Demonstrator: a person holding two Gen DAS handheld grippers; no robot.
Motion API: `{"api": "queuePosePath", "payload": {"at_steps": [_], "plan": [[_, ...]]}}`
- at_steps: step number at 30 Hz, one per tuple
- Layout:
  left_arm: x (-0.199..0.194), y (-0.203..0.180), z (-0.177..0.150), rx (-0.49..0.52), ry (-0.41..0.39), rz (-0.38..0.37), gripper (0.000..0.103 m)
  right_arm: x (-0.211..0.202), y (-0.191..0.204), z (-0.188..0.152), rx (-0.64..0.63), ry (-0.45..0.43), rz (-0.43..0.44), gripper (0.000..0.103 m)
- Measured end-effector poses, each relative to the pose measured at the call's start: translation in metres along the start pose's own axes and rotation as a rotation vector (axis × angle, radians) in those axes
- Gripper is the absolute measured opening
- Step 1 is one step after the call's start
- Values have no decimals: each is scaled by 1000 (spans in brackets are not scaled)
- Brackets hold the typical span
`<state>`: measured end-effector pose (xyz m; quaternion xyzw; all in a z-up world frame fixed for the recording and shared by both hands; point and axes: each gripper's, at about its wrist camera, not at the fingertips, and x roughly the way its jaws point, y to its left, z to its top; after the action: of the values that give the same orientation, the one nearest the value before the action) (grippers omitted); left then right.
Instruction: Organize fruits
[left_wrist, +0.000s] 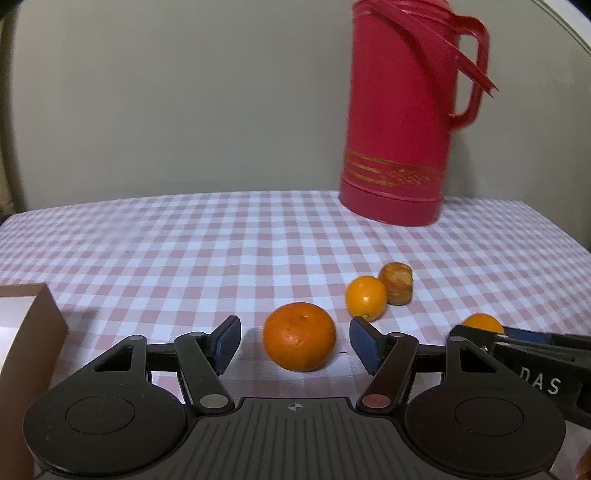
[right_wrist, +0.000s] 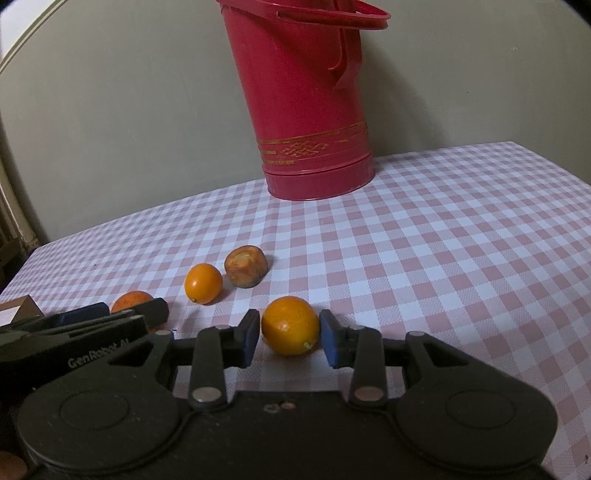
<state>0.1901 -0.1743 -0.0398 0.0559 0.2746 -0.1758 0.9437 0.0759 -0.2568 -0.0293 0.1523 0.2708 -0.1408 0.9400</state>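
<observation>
You are early in the job, as far as these views show: all the fruit lies loose on the checked tablecloth (left_wrist: 184, 240), and nothing can be seen in the brown box (left_wrist: 26, 354) at the left edge of the left wrist view, though its inside is mostly hidden.

Your left gripper (left_wrist: 295, 341) has its jaws partly open around the mandarin (left_wrist: 299, 336) at lower centre of that view; a gap shows on each side, so the pads do not touch it.

Your right gripper (right_wrist: 289, 338) brackets a yellow-orange citrus (right_wrist: 290, 325) at lower centre of the right wrist view. The jaws are narrow, and the left pad looks about in contact, but a sliver of cloth shows by the right pad, so I would not call this a grip.

A smaller citrus (right_wrist: 203, 283) and a brown stubby piece (right_wrist: 245, 267) sit just beside each other at middle left, in front of the red thermos (right_wrist: 306, 110). Those two are left to handle, I judge.
</observation>
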Motion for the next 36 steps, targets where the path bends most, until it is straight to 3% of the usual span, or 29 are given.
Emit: {"api": "queuePosePath", "payload": {"at_steps": [2, 12, 36], "plan": [[2, -1, 0, 3, 14, -9, 43, 1, 0, 0, -2, 1, 0, 29], [-7, -1, -2, 2, -2, 16, 41, -3, 5, 1, -37, -13, 5, 25], [-68, 27, -21, 25, 8, -7, 41, -39, 46, -10, -137, 12, 141, 25]]}}
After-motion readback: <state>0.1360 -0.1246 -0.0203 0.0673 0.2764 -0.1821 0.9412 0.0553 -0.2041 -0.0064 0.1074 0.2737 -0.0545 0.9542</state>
